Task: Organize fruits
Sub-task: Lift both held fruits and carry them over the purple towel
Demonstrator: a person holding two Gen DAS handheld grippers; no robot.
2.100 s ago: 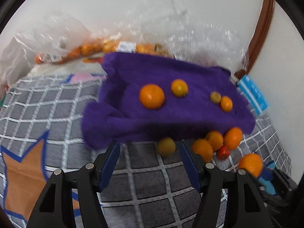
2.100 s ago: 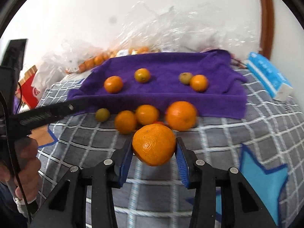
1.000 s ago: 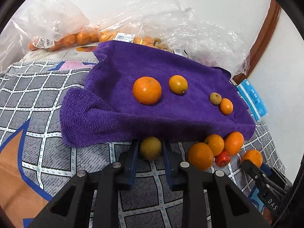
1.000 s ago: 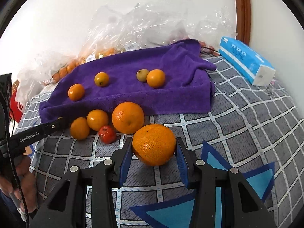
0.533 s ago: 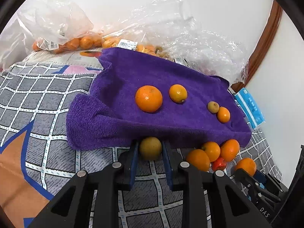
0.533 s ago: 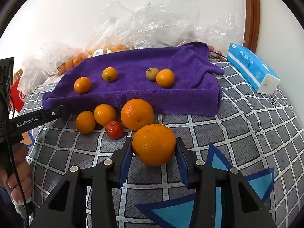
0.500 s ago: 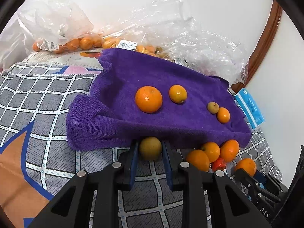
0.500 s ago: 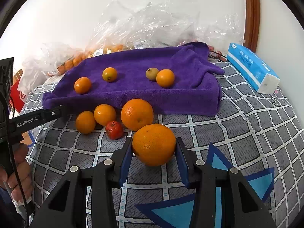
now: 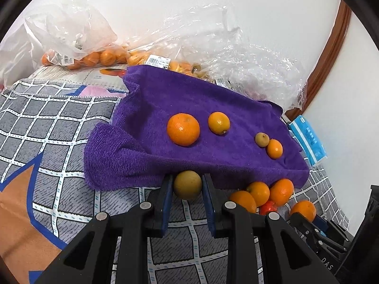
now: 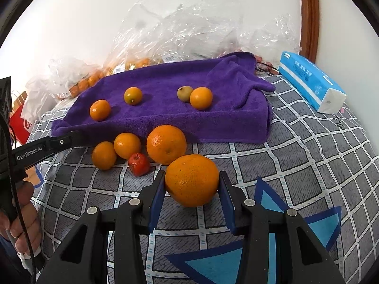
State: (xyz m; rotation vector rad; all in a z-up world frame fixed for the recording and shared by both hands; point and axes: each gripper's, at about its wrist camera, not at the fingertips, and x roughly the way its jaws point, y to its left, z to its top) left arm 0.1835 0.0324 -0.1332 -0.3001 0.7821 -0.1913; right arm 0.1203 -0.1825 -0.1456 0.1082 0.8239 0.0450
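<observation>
Pinching a small yellow-green fruit [image 9: 187,185] between the blue pads of the left gripper [image 9: 187,189], right at the near edge of the purple towel [image 9: 151,142] spread over the checked grey cloth [image 9: 54,127]; clamping a large orange [image 10: 191,180] between the pads of the right gripper [image 10: 192,189], just off the cloth in front of the loose pile; sitting on the towel, four fruits: a mandarin [image 9: 183,129], a smaller yellow-orange one [image 9: 218,122], and a tiny greenish fruit [image 9: 261,139] touching a small orange one [image 9: 274,148]; lying beside the towel's near edge, a big orange [image 10: 166,144], two smaller oranges [image 10: 127,145] and a little red fruit [image 10: 139,164]; crowding the wall behind, clear plastic bags [image 10: 180,30] of more fruit; resting off to the right, a blue tissue pack [image 10: 310,81]; gripping the left tool's handle at the frame edge, a hand [image 10: 22,217]
</observation>
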